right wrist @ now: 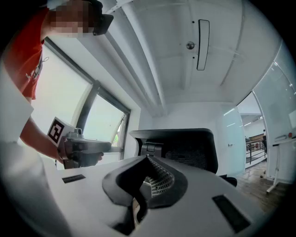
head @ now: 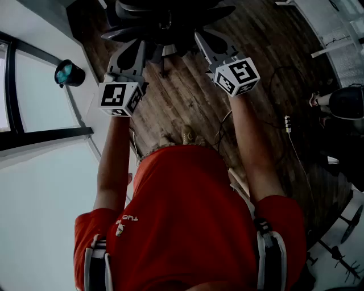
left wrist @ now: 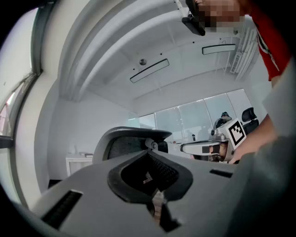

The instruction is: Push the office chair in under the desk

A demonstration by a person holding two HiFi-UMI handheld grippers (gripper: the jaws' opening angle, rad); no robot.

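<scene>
The left gripper [head: 136, 51] and the right gripper [head: 202, 41] each have their jaws together on nothing. The office chair [head: 165, 17] stands at the top centre of the frame, just past their tips, on the wooden floor [head: 187, 105].

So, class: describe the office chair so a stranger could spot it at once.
Find the wooden floor ahead of the person in red. At its far end, just beyond the left gripper and right gripper, stands the office chair. Its black mesh back sets it apart.
</scene>
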